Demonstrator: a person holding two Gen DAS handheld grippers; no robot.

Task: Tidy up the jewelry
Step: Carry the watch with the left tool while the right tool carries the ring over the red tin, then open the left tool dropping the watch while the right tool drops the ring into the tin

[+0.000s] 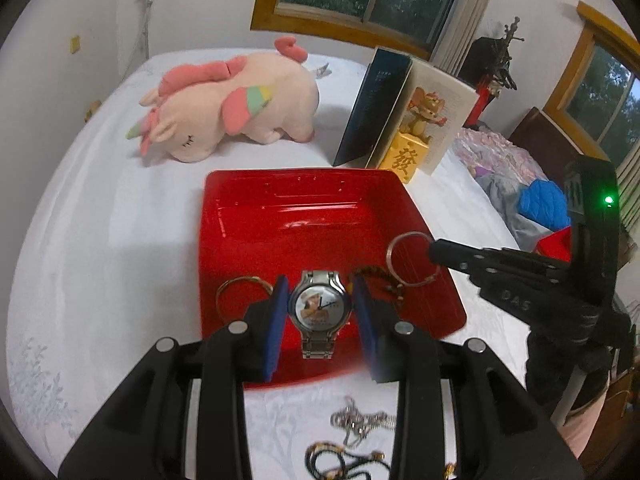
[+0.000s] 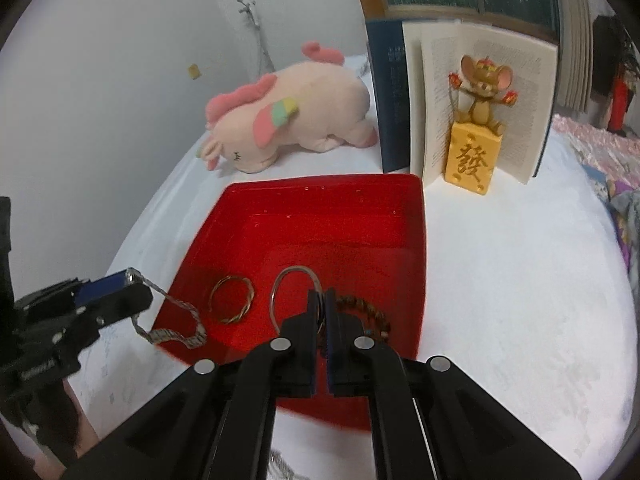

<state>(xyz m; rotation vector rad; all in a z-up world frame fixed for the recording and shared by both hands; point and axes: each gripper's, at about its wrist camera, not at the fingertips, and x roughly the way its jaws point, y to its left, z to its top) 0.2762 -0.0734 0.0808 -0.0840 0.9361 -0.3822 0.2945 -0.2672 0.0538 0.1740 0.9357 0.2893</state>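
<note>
A silver watch (image 1: 320, 308) with a picture dial sits between the blue pads of my left gripper (image 1: 320, 285), which is shut on it over the near part of the red tray (image 1: 288, 216). In the right wrist view the watch band (image 2: 176, 320) hangs from the left gripper (image 2: 130, 280) at the tray's left edge. My right gripper (image 2: 322, 298) is shut on a thin silver bangle (image 2: 292, 280), also visible as the bangle (image 1: 412, 258) at the right gripper's tip (image 1: 434, 250). A gold bangle (image 2: 232, 298) and a brown beaded bracelet (image 2: 366, 308) lie in the tray (image 2: 328, 208).
A pink plush unicorn (image 1: 232, 108), an open standing book (image 2: 484, 96) and a mouse figurine on a gold block (image 2: 476, 128) stand behind the tray on the white bedsheet. A silver chain (image 1: 360, 424) and a dark cord (image 1: 340, 456) lie near me. Clothes (image 1: 536, 200) are piled at right.
</note>
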